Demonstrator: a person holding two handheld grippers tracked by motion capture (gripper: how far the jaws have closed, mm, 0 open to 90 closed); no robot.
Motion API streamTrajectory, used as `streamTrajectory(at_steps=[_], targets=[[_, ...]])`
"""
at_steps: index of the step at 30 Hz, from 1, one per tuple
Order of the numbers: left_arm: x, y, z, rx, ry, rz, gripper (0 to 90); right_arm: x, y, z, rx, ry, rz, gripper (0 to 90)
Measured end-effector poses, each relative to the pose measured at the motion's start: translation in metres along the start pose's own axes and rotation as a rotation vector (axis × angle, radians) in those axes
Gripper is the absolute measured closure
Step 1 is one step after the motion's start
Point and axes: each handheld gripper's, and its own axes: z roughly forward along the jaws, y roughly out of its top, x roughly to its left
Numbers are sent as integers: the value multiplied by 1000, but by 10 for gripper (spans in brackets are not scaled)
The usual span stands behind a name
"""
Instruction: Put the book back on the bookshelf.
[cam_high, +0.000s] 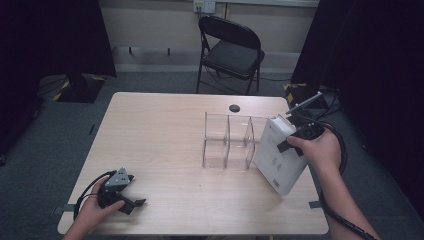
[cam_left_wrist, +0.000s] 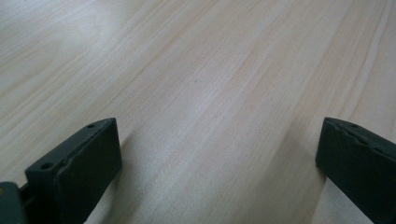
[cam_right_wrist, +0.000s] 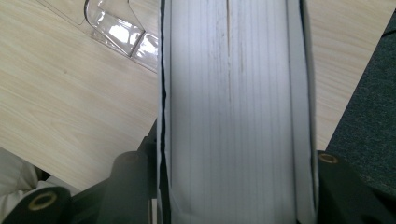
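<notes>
A: Right gripper (cam_high: 295, 142) — clamped on thick white book (cam_high: 278, 155); jaws pressed on both covers, page block between them in the right gripper view; book (cam_right_wrist: 233, 102) fills the span from one jaw to the other.

B: Position of book?

A: Right side of wooden table (cam_high: 165, 135); held tilted, lower corner close to the tabletop near the right edge, contact not discernible; just beside the clear acrylic divider rack (cam_high: 227, 140), touching or nearly so at the rack's right end; exact contact not discernible. Corner of rack (cam_right_wrist: 121, 35) seen past the book's left cover in the right gripper view.

B: Rack state?

A: Upright, mid-table toward the right; compartments see-through, nothing visible inside.

B: Left gripper?

A: Left gripper (cam_high: 127, 200) low at near-left corner of table, held in the person's left hand (cam_high: 95, 210); jaws well apart, nothing between them; bare wood grain (cam_left_wrist: 210, 93) between the two black jaws in the left gripper view.

B: Surroundings?

A: Black folding chair (cam_high: 231, 47) beyond the far edge of table; dark curtains left and right; grey carpet below.
</notes>
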Motion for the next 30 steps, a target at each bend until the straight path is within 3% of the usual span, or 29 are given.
streamTrajectory(at_steps=[30], targets=[[0, 0, 0, 0, 0, 0, 0, 3, 20, 3, 2, -19, 44, 522]])
